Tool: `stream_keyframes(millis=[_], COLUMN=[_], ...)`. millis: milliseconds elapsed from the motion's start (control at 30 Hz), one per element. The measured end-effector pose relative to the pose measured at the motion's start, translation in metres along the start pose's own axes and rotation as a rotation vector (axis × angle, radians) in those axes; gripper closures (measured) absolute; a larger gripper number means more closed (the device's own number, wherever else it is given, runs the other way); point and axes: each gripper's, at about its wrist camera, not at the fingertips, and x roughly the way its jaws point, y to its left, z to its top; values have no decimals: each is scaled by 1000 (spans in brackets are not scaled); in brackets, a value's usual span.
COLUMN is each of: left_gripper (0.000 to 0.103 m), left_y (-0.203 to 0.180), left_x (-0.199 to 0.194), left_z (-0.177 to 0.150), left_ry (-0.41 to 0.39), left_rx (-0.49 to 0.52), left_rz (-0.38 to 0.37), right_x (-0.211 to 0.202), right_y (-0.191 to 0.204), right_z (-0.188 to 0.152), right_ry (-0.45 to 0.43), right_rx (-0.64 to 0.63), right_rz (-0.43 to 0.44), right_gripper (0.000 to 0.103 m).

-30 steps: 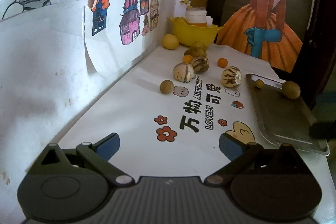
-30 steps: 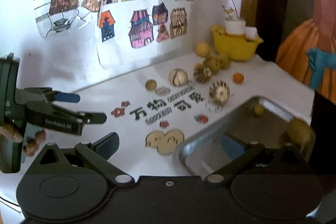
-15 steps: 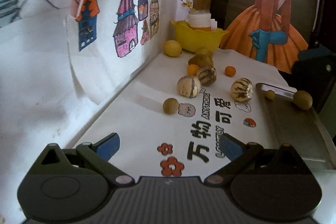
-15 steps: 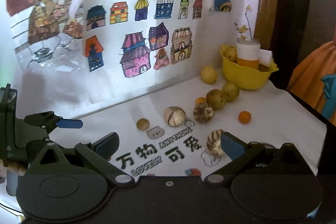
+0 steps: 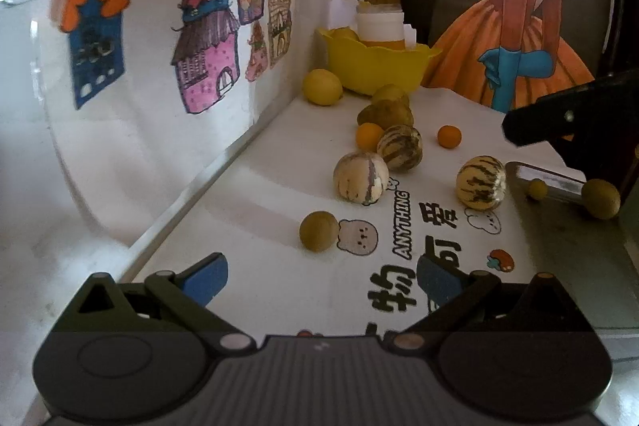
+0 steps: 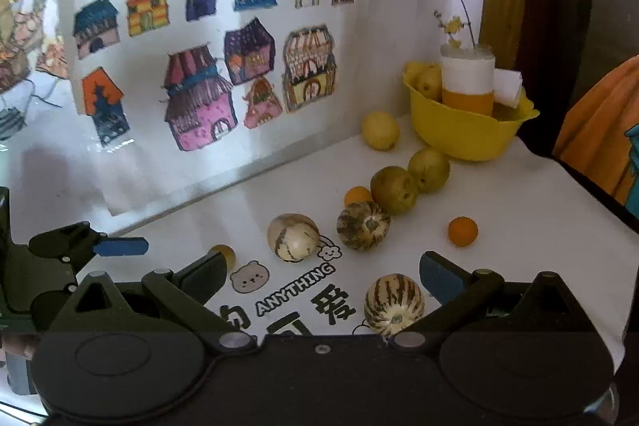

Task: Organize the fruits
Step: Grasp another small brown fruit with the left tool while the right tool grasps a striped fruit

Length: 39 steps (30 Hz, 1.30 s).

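Observation:
Several fruits lie on the white table. In the left wrist view a small olive fruit (image 5: 318, 236) is nearest, just ahead of my open, empty left gripper (image 5: 319, 276). Beyond it lie striped melons (image 5: 360, 178) (image 5: 481, 182) and small oranges (image 5: 449, 136). A metal tray (image 5: 575, 246) at the right holds two olive fruits (image 5: 600, 198). In the right wrist view my right gripper (image 6: 325, 276) is open and empty, with a striped melon (image 6: 393, 304) just inside its right finger. The left gripper (image 6: 120, 247) shows at the left.
A yellow bowl (image 6: 463, 130) with a cup and a fruit stands at the back corner by the wall. A yellow fruit (image 6: 380, 130) and two green-brown fruits (image 6: 394, 189) lie in front of it. Drawings cover the wall on the left.
Both grippers have moved forward toward the fruits. The tray has dropped out of the right wrist view, and the right gripper now shows at the right edge of the left wrist view.

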Motion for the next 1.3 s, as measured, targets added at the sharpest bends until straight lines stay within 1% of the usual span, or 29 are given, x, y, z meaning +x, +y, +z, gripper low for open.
stream_keyframes(millis=[367, 500, 600, 767, 800, 867, 933, 1000, 1067, 1100, 1167, 1233, 1300], left_gripper=[1, 1, 2, 13, 14, 21, 22, 26, 34, 36, 43, 48, 52], left_y=[0, -1, -2, -4, -3, -2, -2, -3, -4, -4, -4, -3, -4], left_x=[27, 34, 36, 45, 47, 50, 52, 54, 55, 56, 57, 57, 58], left_z=[7, 10, 10, 12, 13, 13, 13, 14, 16, 17, 18, 18, 18], left_ry=[13, 6, -8, 9, 12, 15, 11, 13, 15, 18, 19, 18, 14], left_rx=[17, 14, 17, 18, 12, -3, -8, 3, 12, 12, 12, 5, 0], left_rz=[-4, -1, 7, 13, 12, 5, 2, 1, -1, -3, -1, -3, 2], right_x=[45, 66, 83, 109, 113, 120, 127, 133, 138, 140, 145, 149, 152], right_y=[-18, -29, -39, -53, -55, -55, -55, -55, -55, -56, -58, -58, -57], right_z=[12, 18, 21, 23, 23, 23, 23, 23, 22, 21, 21, 19, 16], right_ry=[39, 54, 69, 110, 119, 128, 137, 148, 159, 158, 163, 166, 170], right_rx=[70, 137, 192, 280, 288, 292, 299, 312, 323, 333, 347, 356, 363], right_rz=[38, 46, 23, 34, 34, 27, 24, 6, -9, -11, -10, -8, -2], right_gripper=[1, 1, 1, 8, 11, 15, 20, 24, 28, 31, 34, 40, 41])
